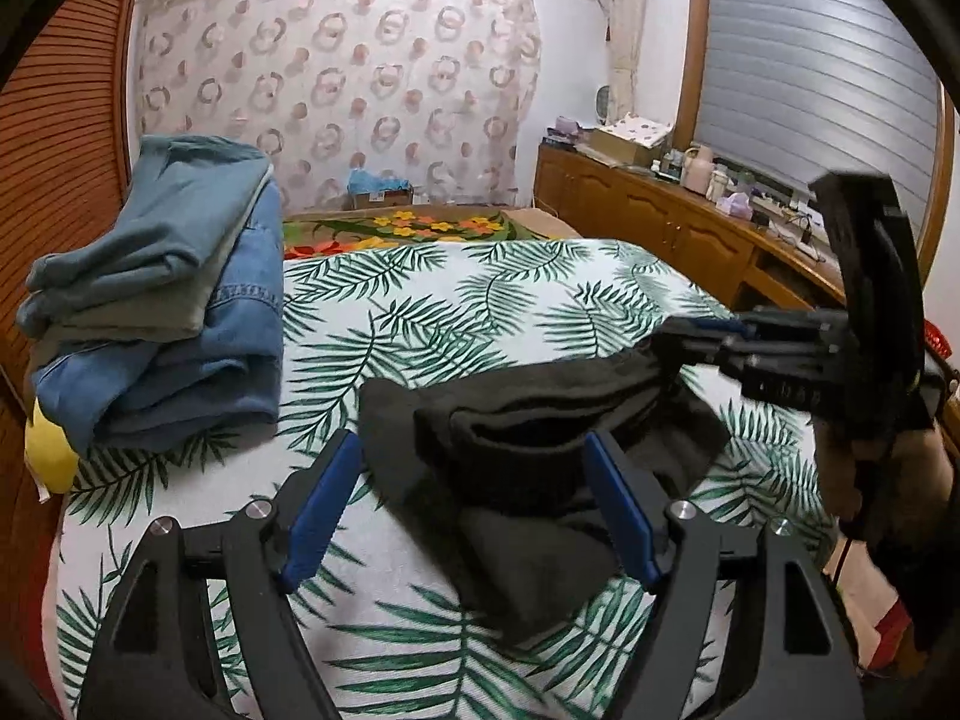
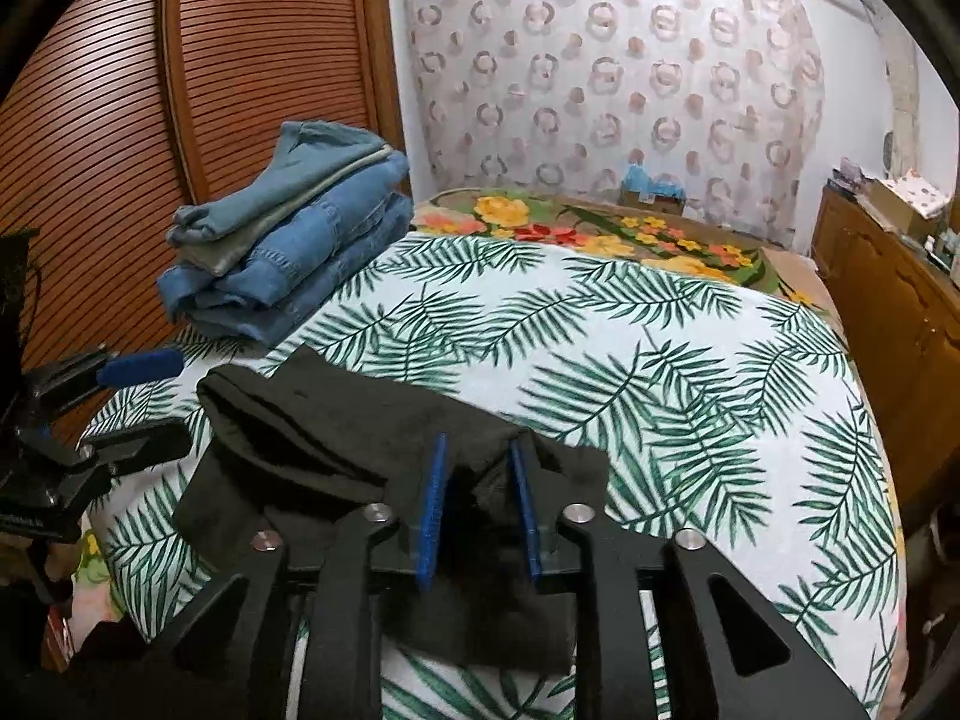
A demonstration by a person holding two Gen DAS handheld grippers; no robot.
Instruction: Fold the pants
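Dark grey pants lie bunched and partly folded on the leaf-print sheet; they also show in the right wrist view. My left gripper is open, its blue pads straddling the near part of the pants. My right gripper is shut on a raised fold of the pants, fabric pinched between its blue pads. The right gripper also shows in the left wrist view at the pants' right edge. The left gripper also shows in the right wrist view, open beside the pants.
A stack of folded blue jeans sits at the bed's left side by the slatted wooden wardrobe. A floral blanket lies beyond the sheet. A wooden cabinet with clutter stands to the right.
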